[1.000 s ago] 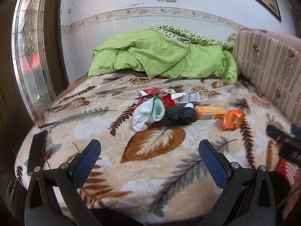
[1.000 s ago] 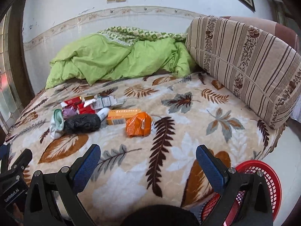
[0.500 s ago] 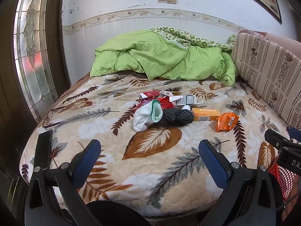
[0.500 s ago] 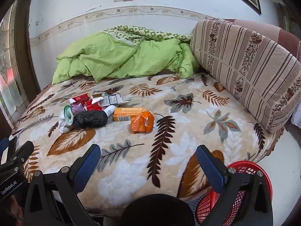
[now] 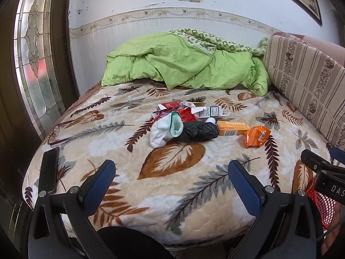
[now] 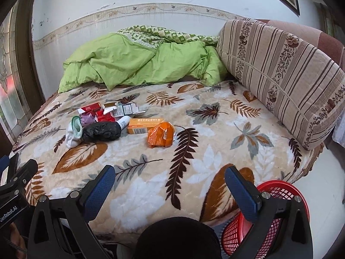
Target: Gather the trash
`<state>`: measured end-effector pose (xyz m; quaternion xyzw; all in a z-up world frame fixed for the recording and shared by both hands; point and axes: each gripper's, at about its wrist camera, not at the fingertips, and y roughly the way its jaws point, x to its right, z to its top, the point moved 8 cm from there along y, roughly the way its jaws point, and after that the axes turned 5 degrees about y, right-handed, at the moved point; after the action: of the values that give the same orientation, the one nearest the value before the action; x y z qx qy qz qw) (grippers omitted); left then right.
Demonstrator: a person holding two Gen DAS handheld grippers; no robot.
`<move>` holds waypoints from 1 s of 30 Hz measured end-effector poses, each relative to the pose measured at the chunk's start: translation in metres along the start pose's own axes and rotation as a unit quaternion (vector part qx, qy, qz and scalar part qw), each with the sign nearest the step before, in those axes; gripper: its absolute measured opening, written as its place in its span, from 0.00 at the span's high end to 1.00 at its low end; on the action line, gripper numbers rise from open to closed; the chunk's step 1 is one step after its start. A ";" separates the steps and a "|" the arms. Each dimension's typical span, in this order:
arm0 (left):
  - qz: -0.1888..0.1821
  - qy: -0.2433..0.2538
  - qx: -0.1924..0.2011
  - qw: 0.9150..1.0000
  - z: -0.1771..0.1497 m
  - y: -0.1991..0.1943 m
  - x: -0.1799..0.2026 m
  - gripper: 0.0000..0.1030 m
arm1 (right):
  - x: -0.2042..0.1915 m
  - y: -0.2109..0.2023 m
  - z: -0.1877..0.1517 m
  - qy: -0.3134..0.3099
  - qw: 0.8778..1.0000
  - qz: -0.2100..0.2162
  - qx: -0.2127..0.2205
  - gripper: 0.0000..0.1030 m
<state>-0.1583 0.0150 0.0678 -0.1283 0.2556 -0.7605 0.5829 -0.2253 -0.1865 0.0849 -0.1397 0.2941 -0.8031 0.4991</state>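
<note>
Both the left hand-held gripper (image 5: 171, 178) and right hand-held gripper (image 6: 169, 183) stay wide and empty while pulling back from the bed (image 6: 215, 157), leaving the trash (image 6: 160, 137) at 12 o'clock uncollected, basket (image 6: 278, 191) at 4 o'clock.

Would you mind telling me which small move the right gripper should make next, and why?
Probably reach the right gripper forward to the orange wrapper. Both grippers are open and empty, the wrapper is the litter lying nearest that side, and the red basket waits just below, beside the bed.
</note>
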 end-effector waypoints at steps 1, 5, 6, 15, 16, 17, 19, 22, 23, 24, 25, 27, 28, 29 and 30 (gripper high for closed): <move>0.000 0.000 0.000 1.000 0.000 -0.001 0.000 0.00 | 0.000 0.000 0.000 -0.001 1.000 -0.001 0.000 0.01; -0.001 -0.001 -0.002 1.000 -0.001 -0.001 0.001 0.00 | 0.001 0.000 0.000 -0.003 1.000 -0.002 0.001 0.01; 0.000 0.000 -0.002 1.000 -0.001 0.000 0.001 0.00 | 0.000 0.000 0.000 -0.003 1.000 -0.002 0.000 0.01; 0.000 0.001 -0.002 1.000 0.000 0.000 0.001 0.00 | -0.001 0.002 0.000 -0.002 1.000 -0.002 -0.002 0.01; 0.000 0.001 -0.002 1.000 0.000 0.000 0.000 0.00 | -0.001 0.002 -0.001 -0.001 1.000 -0.001 -0.003 0.01; 0.000 0.001 -0.002 1.000 -0.001 -0.002 0.001 0.00 | -0.001 0.003 -0.001 -0.001 1.000 -0.001 -0.004 0.01; -0.001 0.000 -0.002 1.000 0.000 -0.001 0.001 0.00 | -0.001 0.003 -0.002 -0.001 1.000 -0.001 -0.004 0.01; -0.001 0.000 -0.002 1.000 0.000 0.000 0.000 0.00 | -0.001 0.003 -0.001 -0.001 1.000 -0.001 -0.004 0.01; -0.001 0.000 -0.003 1.000 0.000 -0.002 0.001 0.00 | -0.001 0.004 -0.002 -0.002 1.000 -0.002 -0.004 0.01; -0.001 0.000 -0.002 1.000 0.000 -0.001 0.001 0.00 | -0.001 0.004 -0.002 -0.002 1.000 -0.002 -0.005 0.01; -0.001 0.001 -0.002 1.000 0.000 -0.001 0.001 0.00 | -0.001 0.004 -0.003 -0.001 1.000 -0.001 -0.006 0.01; -0.001 0.000 -0.003 1.000 0.001 0.000 0.000 0.00 | -0.001 0.005 -0.003 -0.002 1.000 -0.001 -0.008 0.01; -0.001 0.000 -0.003 1.000 0.001 0.000 0.000 0.00 | -0.001 0.006 -0.003 -0.002 1.000 -0.002 -0.008 0.01; 0.000 -0.001 -0.003 1.000 0.001 -0.001 0.001 0.00 | -0.001 0.006 -0.003 -0.001 1.000 -0.001 -0.008 0.01; 0.001 0.000 -0.003 1.000 0.001 0.000 0.000 0.00 | -0.001 0.006 -0.003 -0.001 1.000 0.000 -0.008 0.01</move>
<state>-0.1580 0.0146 0.0689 -0.1301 0.2582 -0.7593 0.5829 -0.2221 -0.1862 0.0787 -0.1449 0.3003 -0.8004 0.4982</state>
